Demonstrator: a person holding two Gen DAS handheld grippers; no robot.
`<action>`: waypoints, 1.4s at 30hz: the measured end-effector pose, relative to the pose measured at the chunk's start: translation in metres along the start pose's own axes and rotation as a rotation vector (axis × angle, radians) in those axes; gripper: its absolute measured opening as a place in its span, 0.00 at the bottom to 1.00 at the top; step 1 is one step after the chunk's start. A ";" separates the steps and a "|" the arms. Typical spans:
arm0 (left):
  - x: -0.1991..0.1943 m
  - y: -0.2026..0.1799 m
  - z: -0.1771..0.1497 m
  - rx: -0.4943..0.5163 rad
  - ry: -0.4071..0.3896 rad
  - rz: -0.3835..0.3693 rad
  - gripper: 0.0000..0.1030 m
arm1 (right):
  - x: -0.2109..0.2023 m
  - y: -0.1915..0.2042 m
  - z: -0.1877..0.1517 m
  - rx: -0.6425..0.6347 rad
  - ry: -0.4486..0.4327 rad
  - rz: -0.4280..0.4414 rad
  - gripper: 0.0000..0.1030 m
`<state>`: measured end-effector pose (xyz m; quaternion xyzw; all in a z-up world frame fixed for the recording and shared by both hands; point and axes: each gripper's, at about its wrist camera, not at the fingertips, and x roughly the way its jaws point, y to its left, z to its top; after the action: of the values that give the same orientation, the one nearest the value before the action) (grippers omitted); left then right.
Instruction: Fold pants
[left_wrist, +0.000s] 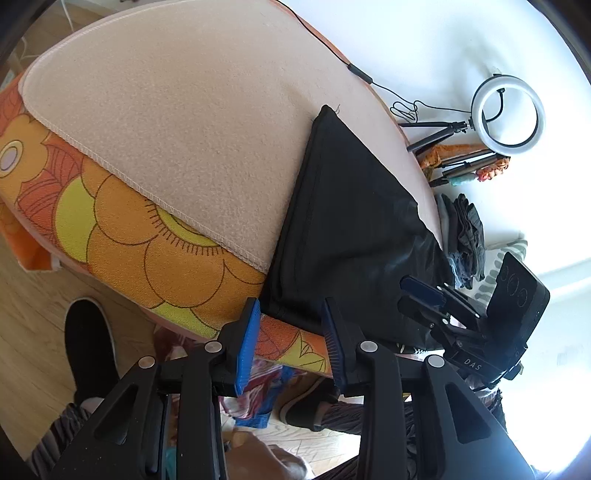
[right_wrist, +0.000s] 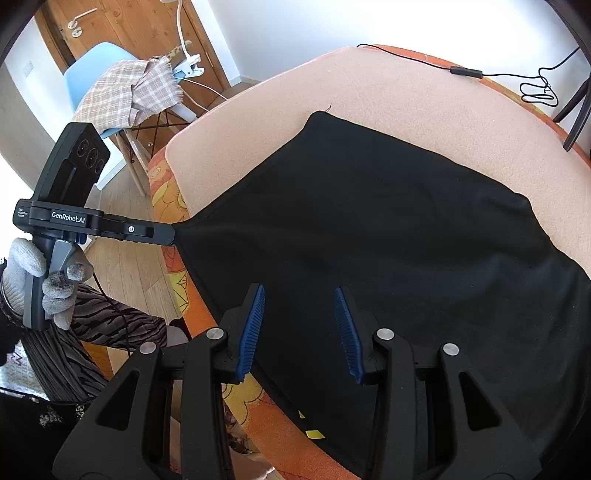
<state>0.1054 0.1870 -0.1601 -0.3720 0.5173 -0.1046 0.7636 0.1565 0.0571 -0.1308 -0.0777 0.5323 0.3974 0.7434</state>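
The black pants (right_wrist: 369, 240) lie folded flat on a beige blanket (right_wrist: 406, 103), near the table's front edge. My right gripper (right_wrist: 299, 290) hovers open just above the fabric, blue pads apart, with nothing pinched. In the left wrist view it reaches in from the right (left_wrist: 404, 293). My left gripper (left_wrist: 291, 306) stands open at the near left corner of the pants (left_wrist: 351, 221). The fabric edge runs between its fingertips and the pads do not press on it. Seen from the side, its tip (right_wrist: 168, 234) meets that corner.
An orange flowered cloth (left_wrist: 110, 221) covers the table under the blanket. A ring light on a tripod (left_wrist: 508, 110) and a pile of dark clothes (left_wrist: 465, 236) lie beyond. A blue chair with a checked cloth (right_wrist: 122, 85) stands at the back left. A cable (right_wrist: 465, 71) crosses the far edge.
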 end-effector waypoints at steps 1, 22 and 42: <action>0.001 0.001 0.001 -0.015 0.004 -0.014 0.35 | 0.002 0.000 -0.001 0.001 0.007 0.007 0.41; 0.012 -0.021 0.003 0.059 -0.077 0.065 0.27 | 0.012 0.011 -0.011 -0.027 0.038 0.050 0.41; 0.007 -0.052 -0.007 0.303 -0.169 0.058 0.02 | -0.012 -0.037 0.040 0.249 -0.014 0.186 0.57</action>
<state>0.1143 0.1431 -0.1310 -0.2451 0.4401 -0.1277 0.8543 0.2090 0.0474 -0.1153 0.0675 0.5771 0.3960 0.7110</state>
